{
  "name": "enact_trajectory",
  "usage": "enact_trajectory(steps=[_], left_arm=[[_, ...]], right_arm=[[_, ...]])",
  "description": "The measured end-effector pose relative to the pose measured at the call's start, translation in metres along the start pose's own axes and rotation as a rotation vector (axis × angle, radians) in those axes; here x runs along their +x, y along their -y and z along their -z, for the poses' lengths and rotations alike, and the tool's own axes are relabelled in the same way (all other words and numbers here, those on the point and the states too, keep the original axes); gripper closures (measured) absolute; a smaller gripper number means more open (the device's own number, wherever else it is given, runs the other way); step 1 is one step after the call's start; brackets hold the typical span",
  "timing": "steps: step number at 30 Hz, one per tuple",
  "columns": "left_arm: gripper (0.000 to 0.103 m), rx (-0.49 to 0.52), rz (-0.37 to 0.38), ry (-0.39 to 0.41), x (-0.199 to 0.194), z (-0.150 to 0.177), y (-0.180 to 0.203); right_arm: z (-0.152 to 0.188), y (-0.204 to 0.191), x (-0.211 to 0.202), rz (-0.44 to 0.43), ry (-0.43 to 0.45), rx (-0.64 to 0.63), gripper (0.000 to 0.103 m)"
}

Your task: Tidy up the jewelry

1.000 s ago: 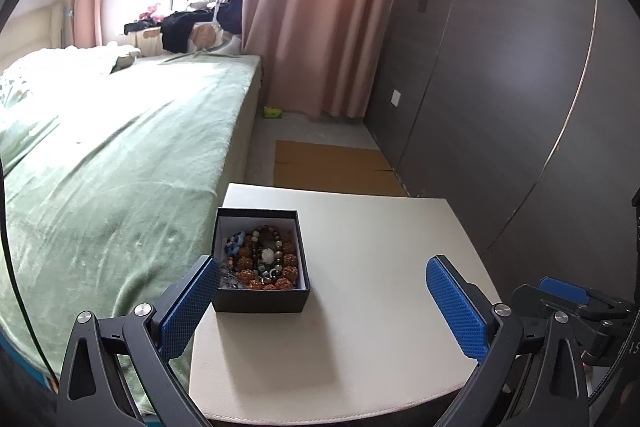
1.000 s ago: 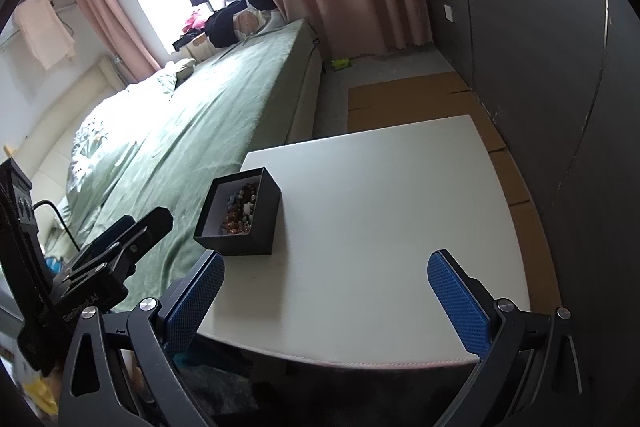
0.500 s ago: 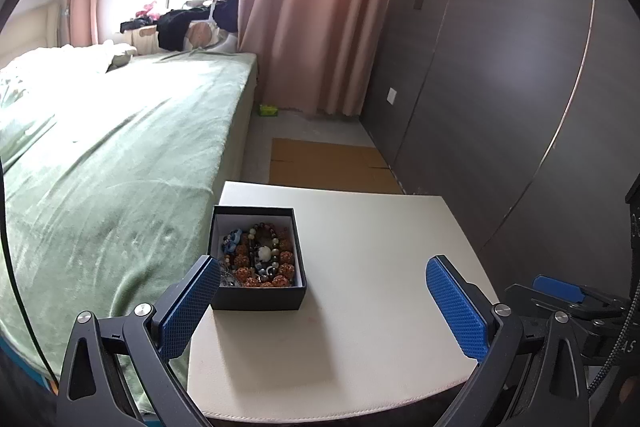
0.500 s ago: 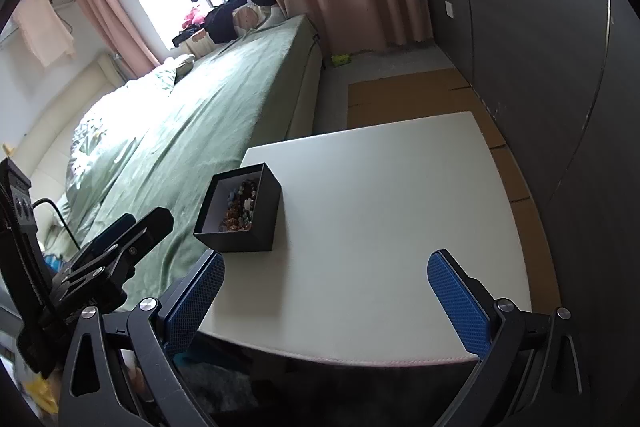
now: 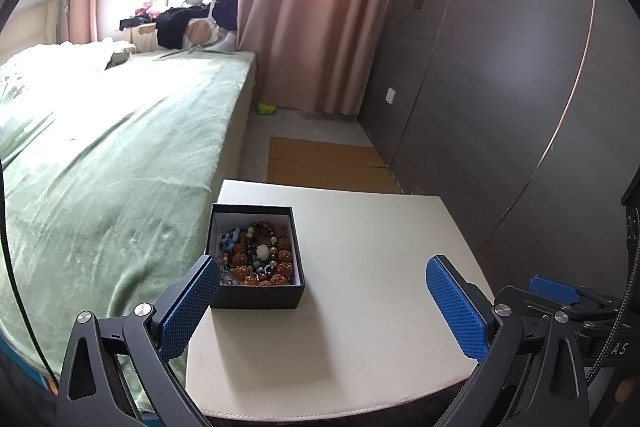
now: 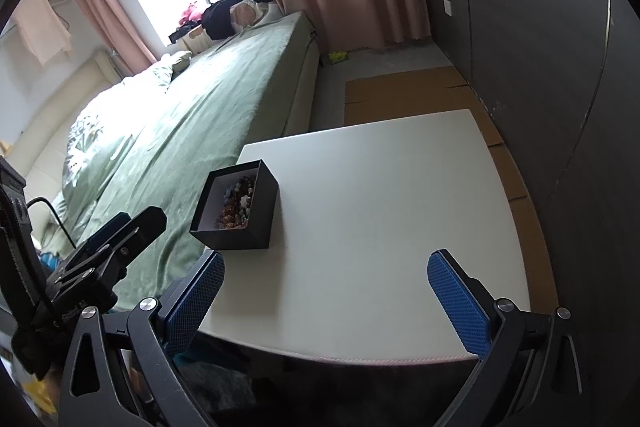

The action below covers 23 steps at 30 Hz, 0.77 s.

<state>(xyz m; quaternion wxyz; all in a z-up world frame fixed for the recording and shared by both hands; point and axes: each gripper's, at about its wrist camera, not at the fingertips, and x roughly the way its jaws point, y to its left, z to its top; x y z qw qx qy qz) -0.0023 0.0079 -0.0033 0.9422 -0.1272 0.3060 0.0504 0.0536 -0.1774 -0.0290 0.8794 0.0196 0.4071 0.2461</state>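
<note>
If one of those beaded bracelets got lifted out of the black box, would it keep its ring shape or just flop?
The beaded bracelets would probably droop: they look like separate round beads on a string, lying in loose, overlapping loops. Being piled together in the black box, one may snag and drag a neighbour. The smooth-looking beads might slip between pads, so pinching across the strand seems safer.

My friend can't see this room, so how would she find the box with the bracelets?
Look for the white table next to the green bed. Near the table's bed-side edge sits a small black box with no lid on it and a white lining. It is the only thing on the table, and it is full of beaded bracelets, mostly brown, with one white bead in the middle.
</note>
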Motion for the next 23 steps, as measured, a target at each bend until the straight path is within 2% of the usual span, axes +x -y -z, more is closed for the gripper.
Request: enact_trajectory(steps=[23], left_arm=[[0.001,0.018,0.001,-0.003,0.0014,0.0025,0.0049]], right_arm=[[0.0000,0.0062,0.0017,0.014,-0.010,0.004,0.000]])
